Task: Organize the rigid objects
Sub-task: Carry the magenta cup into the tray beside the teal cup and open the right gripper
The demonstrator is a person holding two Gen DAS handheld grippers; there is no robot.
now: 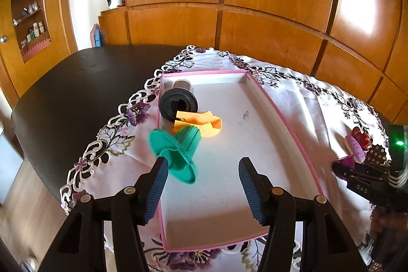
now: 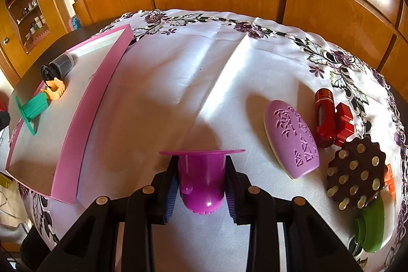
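A pink-rimmed tray (image 1: 285,119) lies on the embroidered cloth; it also shows in the right wrist view (image 2: 84,116). In it lie a black cylinder (image 1: 178,101), a yellow-orange piece (image 1: 204,125) and a teal flanged piece (image 1: 176,152). My left gripper (image 1: 201,177) is open above the tray's near half, its left finger touching or just in front of the teal piece. My right gripper (image 2: 201,185) is shut on a magenta flanged cup (image 2: 201,175) above the cloth, right of the tray.
On the cloth at the right lie a lilac oval brush (image 2: 293,139), a red case (image 2: 325,116), a brown studded disc (image 2: 357,175) and a green piece (image 2: 369,228). The dark table (image 1: 76,83) extends left. Wooden cabinets stand behind.
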